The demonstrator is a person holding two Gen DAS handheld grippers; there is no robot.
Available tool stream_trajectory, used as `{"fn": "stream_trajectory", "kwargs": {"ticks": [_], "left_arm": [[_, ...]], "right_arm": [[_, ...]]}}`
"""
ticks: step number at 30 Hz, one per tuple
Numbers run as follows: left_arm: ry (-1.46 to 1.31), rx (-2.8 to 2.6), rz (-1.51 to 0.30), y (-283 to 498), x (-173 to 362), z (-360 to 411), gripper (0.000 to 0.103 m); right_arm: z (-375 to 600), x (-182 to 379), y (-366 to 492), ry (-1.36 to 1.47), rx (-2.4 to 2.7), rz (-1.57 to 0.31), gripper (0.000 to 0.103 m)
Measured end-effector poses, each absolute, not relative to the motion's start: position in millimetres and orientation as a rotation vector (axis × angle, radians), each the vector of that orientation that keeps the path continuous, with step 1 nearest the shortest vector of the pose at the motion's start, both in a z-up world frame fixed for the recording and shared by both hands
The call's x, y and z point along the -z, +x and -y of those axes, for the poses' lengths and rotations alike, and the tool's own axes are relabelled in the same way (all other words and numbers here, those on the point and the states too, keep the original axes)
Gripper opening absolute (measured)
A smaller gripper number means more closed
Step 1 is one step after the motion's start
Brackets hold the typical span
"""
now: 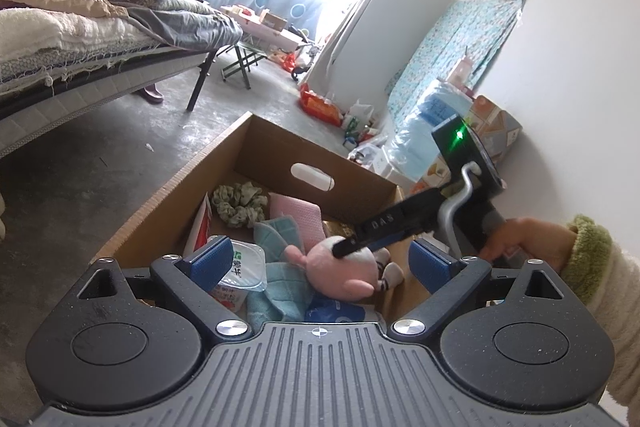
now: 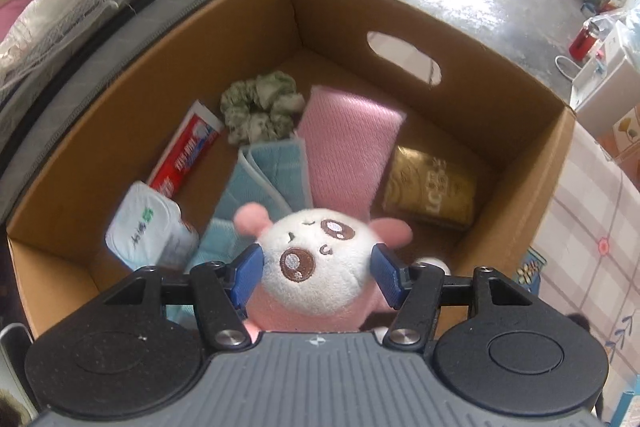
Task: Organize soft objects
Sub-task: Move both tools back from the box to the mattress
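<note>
Cardboard box (image 2: 500, 107), brown and open-topped with an oval handle cut-out in its far wall, stands on the grey concrete floor (image 1: 120, 155) beside the bed (image 1: 80, 39). Your right tool (image 2: 318, 269) points steeply down into the box; its blue pads (image 2: 249, 263) press on both sides of the round white face of a pink-and-white plush toy with brown embroidered eyes (image 2: 320, 259), so the toy is gripped just above the box contents. In the left wrist view the same toy (image 1: 344, 269) sits under the right tool's black finger, with your hand (image 1: 532, 247) in a green-cuffed fleece sleeve on the handle. Your left tool (image 1: 320, 257) hovers at the near rim of the box, its jaws standing wide with nothing between the pads.

Contents of the box:
- green patterned fabric scrunchie (image 2: 260, 107), near the far wall
- folded pink knit cloth (image 2: 344, 151), just beside the scrunchie
- folded light-blue cloth (image 2: 264, 179), partly under the toy
- red-and-white toothpaste tube (image 2: 186, 151), along the left wall
- white foil-lidded plastic cup (image 2: 148, 227), touching the tube's near end
- gold foil packet (image 2: 432, 187), at the right wall
</note>
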State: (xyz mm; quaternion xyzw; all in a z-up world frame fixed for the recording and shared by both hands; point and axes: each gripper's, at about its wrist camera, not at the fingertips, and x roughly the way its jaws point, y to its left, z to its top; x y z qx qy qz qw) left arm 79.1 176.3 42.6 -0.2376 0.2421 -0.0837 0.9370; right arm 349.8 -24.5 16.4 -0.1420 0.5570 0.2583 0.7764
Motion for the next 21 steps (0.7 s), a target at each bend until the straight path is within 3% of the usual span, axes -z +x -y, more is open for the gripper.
{"fn": "stream_trajectory", "kwargs": {"ticks": [10, 19, 21], "left_arm": [[-0.48, 0.144, -0.49, 74, -51, -175, 0.097], [-0.455, 0.117, -0.456, 60, -71, -172, 0.102], [-0.437, 0.138, -0.457, 59, -74, -164, 0.103]], "right_arm": [[38, -25, 338, -0.237, -0.584, -1.093, 0.067], [123, -91, 256, -0.034, -0.647, -0.792, 0.1], [150, -100, 226, 0.029, -0.643, -0.714, 0.102]]}}
